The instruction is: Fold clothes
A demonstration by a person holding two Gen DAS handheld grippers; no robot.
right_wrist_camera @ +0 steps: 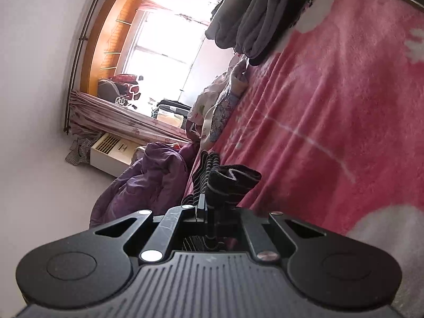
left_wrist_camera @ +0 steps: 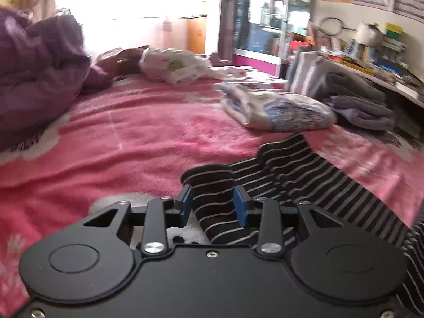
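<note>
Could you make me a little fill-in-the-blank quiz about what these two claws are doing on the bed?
1. Both claws grip a black garment patterned with thin white ____.
2. The blanket covering the bed is mostly ____.
3. The folded towels stacked near the shelf are ____.
4. The bunched quilt beside the window is ____.

Missing words: stripes; pink; grey; purple

Bed blanket (left_wrist_camera: 148,132): pink fleece, fuzzy, matt; striped garment (left_wrist_camera: 304,182): black knit cloth with thin pale stripes, soft, matt; left gripper (left_wrist_camera: 214,204): black body, matt and smooth, looks like plastic, shiny metal screw heads, blue smooth pads on fingers (left_wrist_camera: 240,205); right gripper (right_wrist_camera: 209,206): same black finish, ribbed top plate; purple quilt (left_wrist_camera: 34,74): slightly sheened cloth; grey towels (left_wrist_camera: 363,106): plush, matt.
</note>
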